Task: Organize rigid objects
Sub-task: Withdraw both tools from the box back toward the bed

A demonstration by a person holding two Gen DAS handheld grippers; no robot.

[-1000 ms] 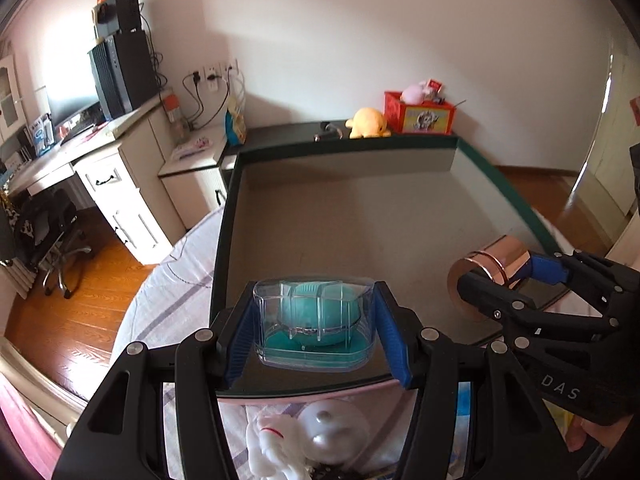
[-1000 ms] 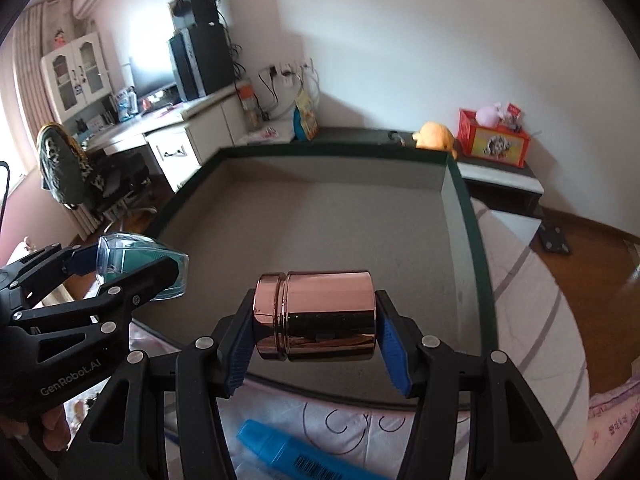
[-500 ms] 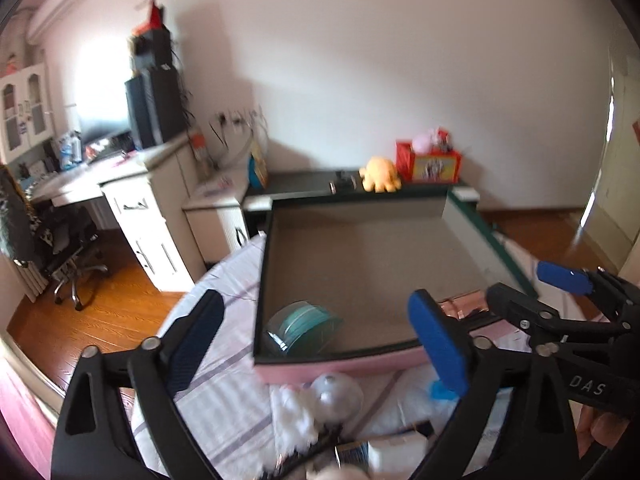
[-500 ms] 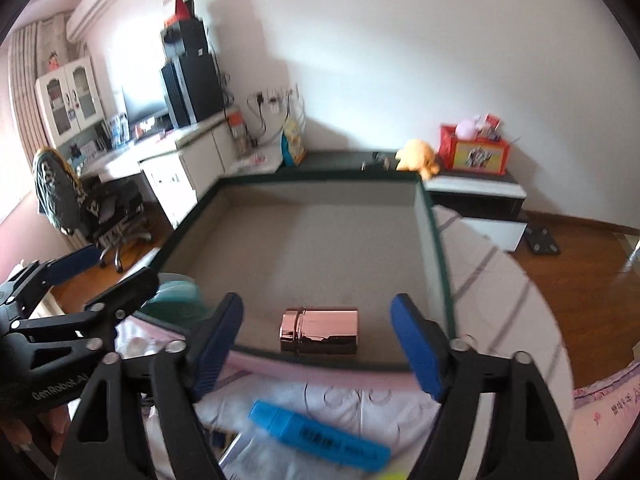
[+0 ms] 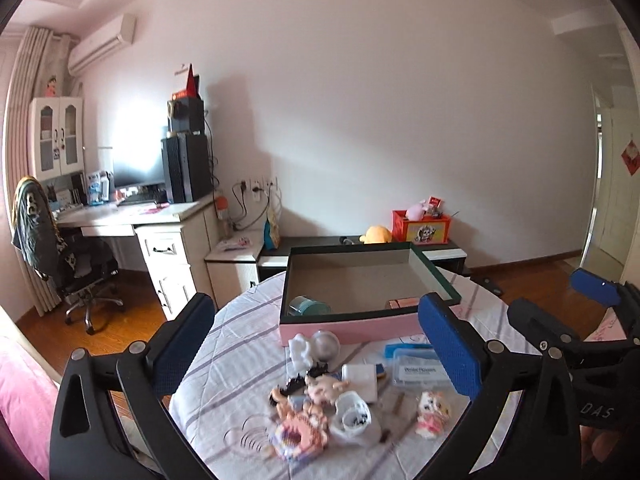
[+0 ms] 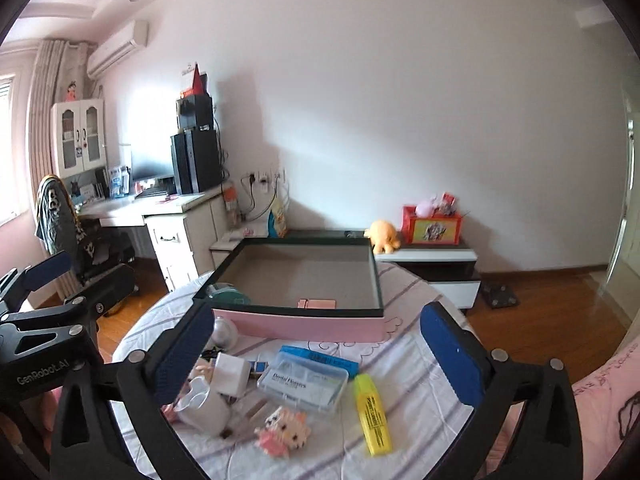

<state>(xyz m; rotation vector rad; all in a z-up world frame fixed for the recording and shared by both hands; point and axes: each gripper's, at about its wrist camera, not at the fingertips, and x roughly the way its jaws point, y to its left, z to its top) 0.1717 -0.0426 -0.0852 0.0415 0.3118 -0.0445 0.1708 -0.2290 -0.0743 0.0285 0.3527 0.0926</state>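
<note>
A pink box with a dark green rim stands on the round table. A teal item in a clear case lies in its near left corner, and a rose-gold cylinder near the front wall. My left gripper hangs back over the loose clutter, its jaws opening with nothing between them. My right gripper does the same, jaws opening and empty. From there the box, the teal case and the cylinder lie ahead.
Loose things lie on the striped cloth in front of the box: a clear floss box, a yellow highlighter, a blue marker, a white charger, a silver ball, bead figures. A desk and chair stand left.
Both grippers let go of their objects inside the box, spread wide, and drew back and upward. The teal case and the rose-gold cylinder now lie in the box.
</note>
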